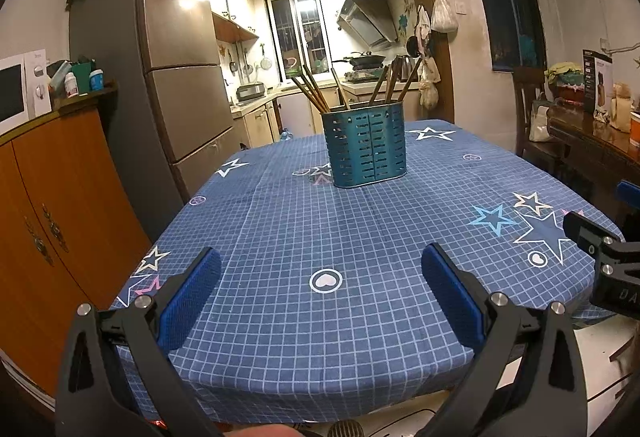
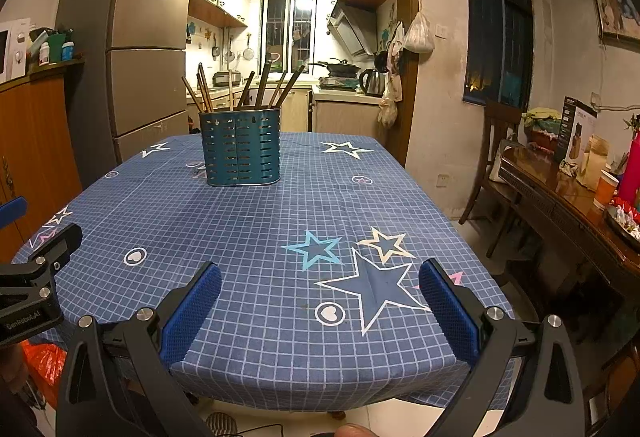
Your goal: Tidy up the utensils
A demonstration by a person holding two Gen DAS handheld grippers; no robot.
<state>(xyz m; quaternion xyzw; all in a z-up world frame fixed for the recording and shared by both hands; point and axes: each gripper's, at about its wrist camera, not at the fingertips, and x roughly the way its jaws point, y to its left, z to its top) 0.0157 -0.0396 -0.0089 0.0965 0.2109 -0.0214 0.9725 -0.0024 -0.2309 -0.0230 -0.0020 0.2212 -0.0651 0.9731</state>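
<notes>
A teal perforated metal utensil holder (image 1: 366,145) stands upright near the far end of the table; it also shows in the right wrist view (image 2: 240,147). Several brown chopsticks (image 1: 316,87) lean in it, fanned to both sides, also seen in the right wrist view (image 2: 262,83). My left gripper (image 1: 320,269) is open and empty, low over the near edge of the table. My right gripper (image 2: 320,285) is open and empty, beside it to the right. Each gripper's side shows at the edge of the other's view.
The table wears a blue checked cloth with stars (image 1: 360,237). An orange wooden cabinet (image 1: 48,221) and a tall fridge (image 1: 176,57) stand left. A dark sideboard (image 2: 580,205) with boxes, a cup and a chair (image 2: 496,157) stands right. The kitchen lies behind.
</notes>
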